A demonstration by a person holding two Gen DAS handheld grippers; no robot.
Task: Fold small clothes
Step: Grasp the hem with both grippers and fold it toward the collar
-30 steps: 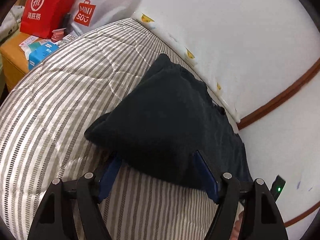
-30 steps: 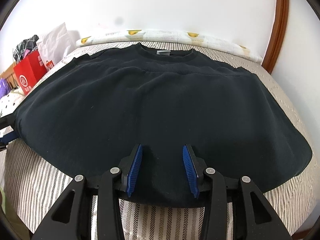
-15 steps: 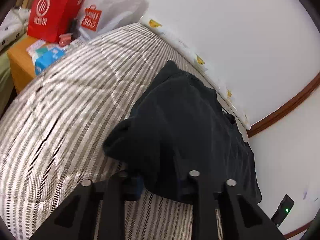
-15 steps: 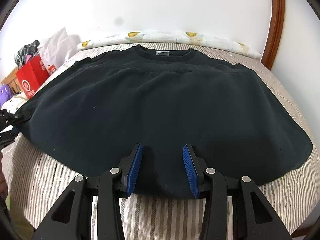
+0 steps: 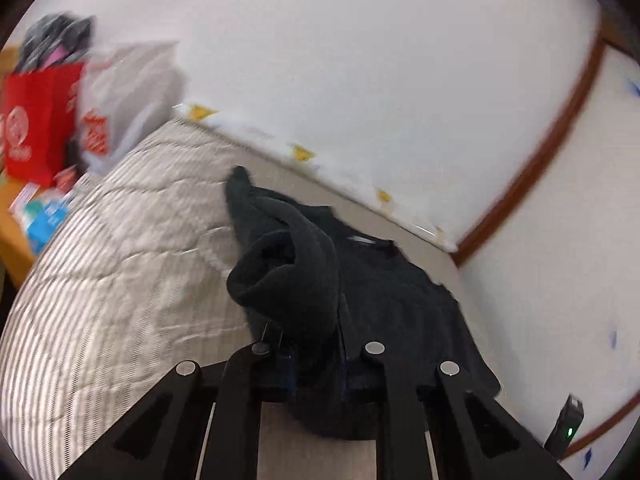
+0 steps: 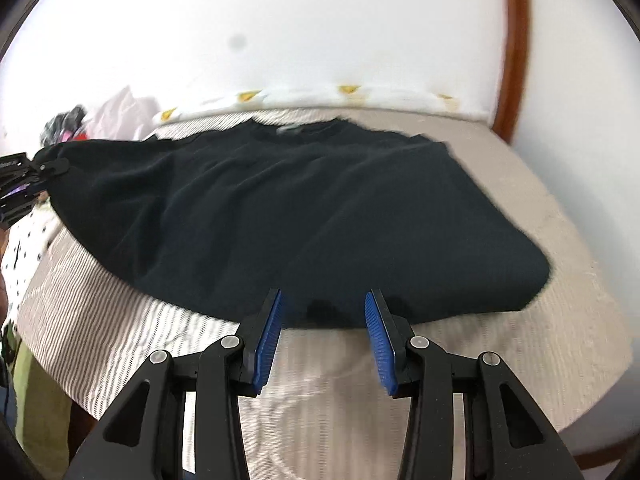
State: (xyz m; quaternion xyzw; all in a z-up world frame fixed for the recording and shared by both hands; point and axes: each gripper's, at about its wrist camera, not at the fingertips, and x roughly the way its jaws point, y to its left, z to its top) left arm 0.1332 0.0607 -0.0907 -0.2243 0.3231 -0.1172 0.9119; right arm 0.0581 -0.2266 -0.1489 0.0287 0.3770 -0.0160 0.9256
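Note:
A black sweatshirt (image 6: 304,208) lies spread on a striped bed (image 6: 132,320), collar toward the wall. My left gripper (image 5: 316,364) is shut on the sweatshirt's left side (image 5: 296,280) and holds that bunched fabric lifted above the bed; it also shows at the left edge of the right wrist view (image 6: 24,184). My right gripper (image 6: 322,332) is open and empty, its blue pads either side of the hem at the near edge of the sweatshirt.
A red bag (image 5: 36,120) and a white shopping bag (image 5: 124,100) stand by the bed's far left corner, with small boxes on a wooden stand (image 5: 12,216). A white wall with brown trim (image 5: 532,168) runs behind the bed.
My left gripper closed on the sweatshirt's left side and lifted it up off the bed. My right gripper drew back to the hem and stayed open.

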